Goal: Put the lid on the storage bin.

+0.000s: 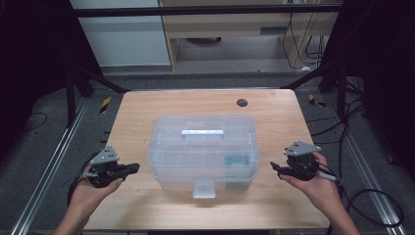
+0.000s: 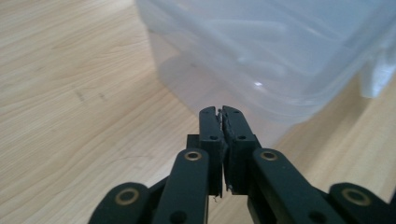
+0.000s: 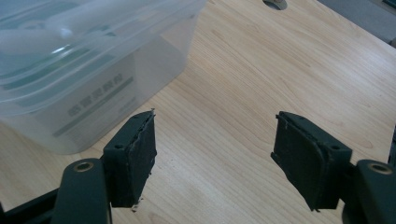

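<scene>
A clear plastic storage box (image 1: 203,152) with its lid on, a white handle (image 1: 202,132) on top and a front latch (image 1: 203,189), sits in the middle of the wooden table (image 1: 274,112). Something with a green label (image 1: 236,161) lies inside at its right end. My left gripper (image 1: 134,168) is held to the left of the box, pointing at it. In the left gripper view its pads (image 2: 220,112) are pressed together with nothing between them, a short way from the box wall (image 2: 280,46). My right gripper (image 1: 274,166) is to the right of the box; its jaws (image 3: 215,126) stand open and empty, with the box corner (image 3: 84,60) to their left.
A round cable hole (image 1: 242,103) is in the table's far side, also in the right gripper view (image 3: 275,3). Bare wood surrounds the box on every side. Metal rails (image 1: 54,161) run along the floor left and right, and cables lie on the floor at the right (image 1: 372,205).
</scene>
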Tool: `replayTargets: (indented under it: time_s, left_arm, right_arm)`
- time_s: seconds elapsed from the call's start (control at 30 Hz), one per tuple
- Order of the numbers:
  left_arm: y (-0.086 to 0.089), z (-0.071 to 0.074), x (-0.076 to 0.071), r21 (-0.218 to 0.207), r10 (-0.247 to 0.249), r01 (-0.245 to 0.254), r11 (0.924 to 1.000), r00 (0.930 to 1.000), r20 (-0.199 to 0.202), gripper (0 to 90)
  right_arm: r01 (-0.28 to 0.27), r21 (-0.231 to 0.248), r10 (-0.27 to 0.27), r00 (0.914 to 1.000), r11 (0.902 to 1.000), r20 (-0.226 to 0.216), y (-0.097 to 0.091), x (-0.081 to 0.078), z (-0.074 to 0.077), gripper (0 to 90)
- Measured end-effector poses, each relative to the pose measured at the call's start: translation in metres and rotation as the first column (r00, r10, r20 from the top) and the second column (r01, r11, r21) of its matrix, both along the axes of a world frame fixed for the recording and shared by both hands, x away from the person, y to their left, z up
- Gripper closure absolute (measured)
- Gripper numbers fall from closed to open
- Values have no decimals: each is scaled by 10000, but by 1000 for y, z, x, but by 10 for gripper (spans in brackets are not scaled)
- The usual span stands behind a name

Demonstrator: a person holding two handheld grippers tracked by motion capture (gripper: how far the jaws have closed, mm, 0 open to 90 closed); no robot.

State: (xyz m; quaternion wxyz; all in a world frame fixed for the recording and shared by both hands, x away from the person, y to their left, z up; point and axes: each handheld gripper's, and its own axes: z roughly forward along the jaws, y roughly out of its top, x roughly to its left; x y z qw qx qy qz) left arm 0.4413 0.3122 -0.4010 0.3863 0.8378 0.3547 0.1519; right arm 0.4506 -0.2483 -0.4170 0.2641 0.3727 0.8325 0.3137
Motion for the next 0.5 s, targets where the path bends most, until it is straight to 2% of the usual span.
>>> replayTargets:
  time_s: [0.07,0.2,0.23,0.37,0.5]
  left_arm:
    - [4,-2,5,212,272,-273,9994,9996,77,817]
    - [9,-5,19,796,967,-1009,9917,9938,549,571]
    - [10,-5,23,873,1113,-1158,9894,9923,549,530]
    - [12,-4,36,859,1416,-1455,9856,9887,490,460]
    - [13,-2,48,878,1618,-1655,9823,9857,471,344]
  right_arm:
    - [99,-1,-99,9999,10000,-16,0,4,-2,288]
    - [603,6,-603,9981,9982,-91,-1,17,-3,219]
    - [769,-16,-769,9970,9970,-63,-2,21,-3,208]
    - [1214,115,-1213,9926,9925,-108,-5,37,-3,204]
    - [1487,248,-1480,9886,9886,-285,-9,50,-6,194]
